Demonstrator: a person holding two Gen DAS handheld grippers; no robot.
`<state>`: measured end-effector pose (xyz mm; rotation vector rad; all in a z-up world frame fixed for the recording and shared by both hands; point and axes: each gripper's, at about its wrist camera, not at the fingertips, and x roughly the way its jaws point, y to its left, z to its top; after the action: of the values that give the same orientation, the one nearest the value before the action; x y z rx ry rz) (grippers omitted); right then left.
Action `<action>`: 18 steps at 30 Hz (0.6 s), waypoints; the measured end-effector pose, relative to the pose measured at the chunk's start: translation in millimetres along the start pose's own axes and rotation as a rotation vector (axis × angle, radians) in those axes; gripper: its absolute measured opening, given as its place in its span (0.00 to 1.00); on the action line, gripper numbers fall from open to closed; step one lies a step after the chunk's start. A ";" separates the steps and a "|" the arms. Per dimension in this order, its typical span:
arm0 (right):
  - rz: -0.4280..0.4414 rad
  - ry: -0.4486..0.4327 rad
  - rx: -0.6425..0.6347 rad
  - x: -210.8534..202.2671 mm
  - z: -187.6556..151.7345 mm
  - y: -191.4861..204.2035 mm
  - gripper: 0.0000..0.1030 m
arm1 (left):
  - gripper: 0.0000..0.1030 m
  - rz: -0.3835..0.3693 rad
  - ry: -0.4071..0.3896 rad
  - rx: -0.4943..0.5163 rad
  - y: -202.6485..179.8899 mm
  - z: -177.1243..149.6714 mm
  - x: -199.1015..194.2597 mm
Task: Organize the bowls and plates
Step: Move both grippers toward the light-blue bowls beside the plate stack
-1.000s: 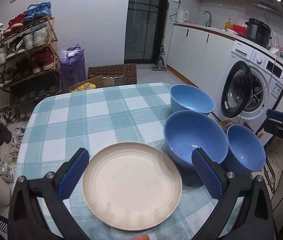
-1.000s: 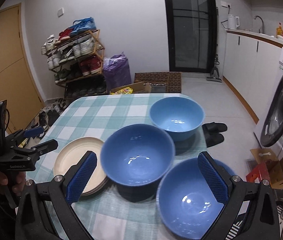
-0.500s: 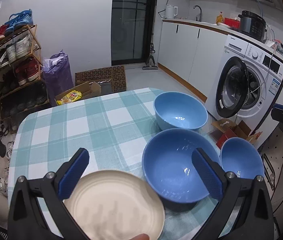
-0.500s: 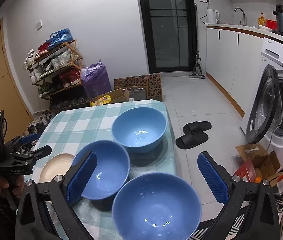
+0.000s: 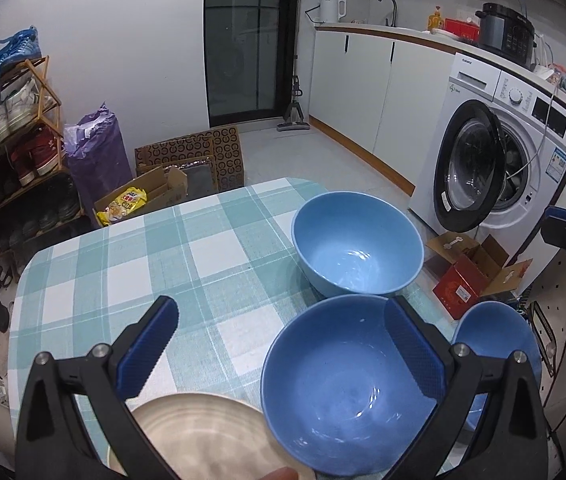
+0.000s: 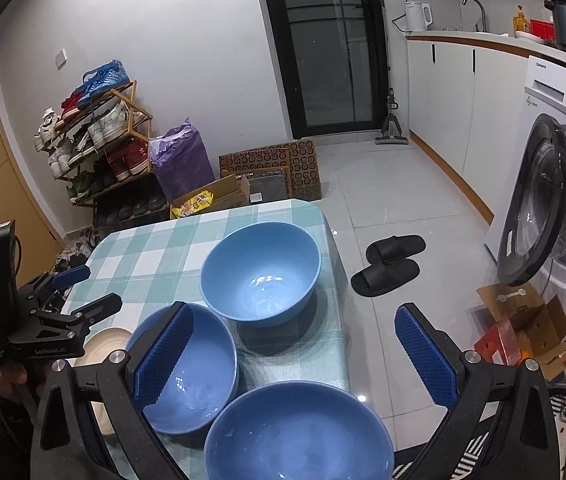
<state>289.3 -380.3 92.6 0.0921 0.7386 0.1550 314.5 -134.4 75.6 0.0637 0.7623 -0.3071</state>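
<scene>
Three blue bowls and a cream plate stand on a table with a green checked cloth [image 5: 131,264]. The far bowl [image 5: 357,254] [image 6: 261,272] is by the right edge. The middle bowl [image 5: 331,396] [image 6: 199,364] is nearer, beside the plate [image 5: 199,436] [image 6: 105,340]. The third bowl [image 5: 499,340] [image 6: 299,436] is at the near right corner. My left gripper [image 5: 283,348] is open and empty above the plate and middle bowl. My right gripper [image 6: 295,352] is open and empty above the third bowl.
A washing machine [image 5: 499,160] with its door open stands to the right, with cardboard boxes [image 5: 471,276] on the floor beside it. Black slippers [image 6: 389,264] lie right of the table. A shoe rack [image 5: 7,136], purple bag and boxes stand beyond the far edge.
Both grippers have drawn back and swung right: the plate and bowls have slid lower and left in both views. Nothing on the table has moved. Both grippers stay open.
</scene>
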 end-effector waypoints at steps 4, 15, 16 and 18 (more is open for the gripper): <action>0.000 0.014 0.000 15.0 4.9 -4.3 0.99 | 1.00 0.002 0.009 -0.004 -1.0 6.7 13.8; -0.003 0.074 0.038 67.4 18.1 -18.7 0.99 | 1.00 0.014 0.048 -0.015 0.0 24.0 57.5; -0.004 0.083 0.041 73.1 19.0 -19.8 0.99 | 1.00 0.012 0.052 -0.017 0.3 25.0 60.7; -0.005 0.096 0.048 81.8 20.9 -21.8 0.99 | 1.00 0.014 0.059 -0.023 0.8 27.0 69.0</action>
<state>365.4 -388.2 50.8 0.1294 0.8381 0.1374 379.8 -155.4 47.7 0.0568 0.8235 -0.2839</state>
